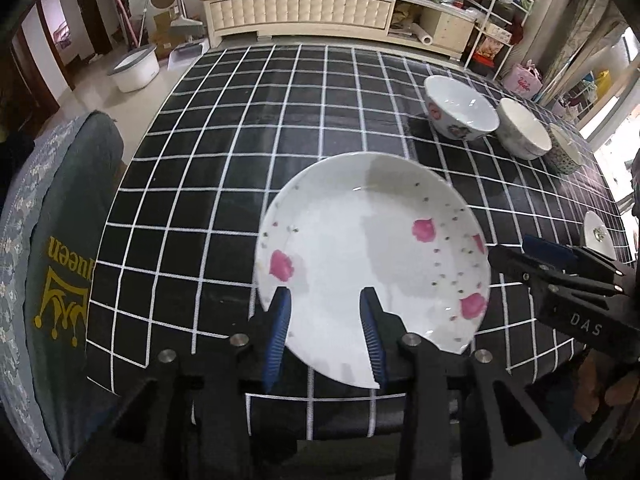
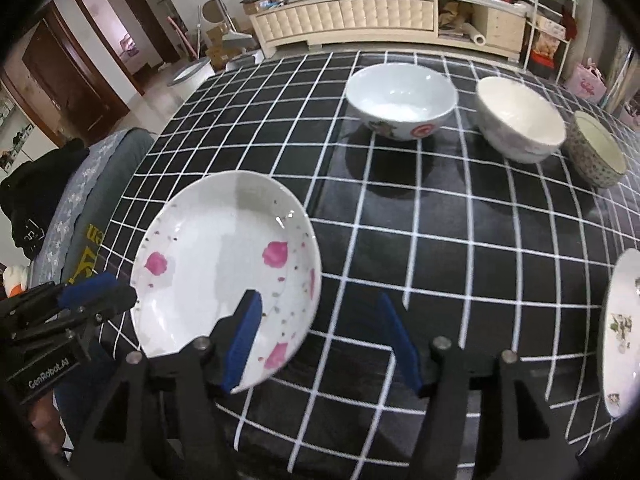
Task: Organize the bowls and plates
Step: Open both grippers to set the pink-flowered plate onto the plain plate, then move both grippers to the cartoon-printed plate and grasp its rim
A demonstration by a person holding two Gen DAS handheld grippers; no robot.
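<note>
I am holding my left gripper (image 1: 326, 304) over the near edge of the pink-flowered plate (image 1: 372, 256), its jaws parted with nothing pinched between them; the plate is lying flat on the checked tablecloth (image 1: 224, 128) beneath the blue pads (image 1: 280, 320), and I cannot tell whether the pads are brushing its rim. I am keeping my right gripper (image 2: 320, 328) just beside that plate's right edge, jaws standing wide and empty, with only cloth showing in the gap between them. Moving outward, a second plate (image 2: 622, 332) is sitting well apart at the right edge of the table, so the two plates are not yet stacked. Further back, three bowls are standing in a loose row: a white bowl (image 2: 400, 100) with a red mark, a plain white one (image 2: 520, 120) beside it, and a speckled one (image 2: 598, 152) at the far right, each resting on the cloth separately rather than nested. I am judging the task as barely under way: one plate looks placed, while gathering the other plate and nesting the bowls all seem left to do.
</note>
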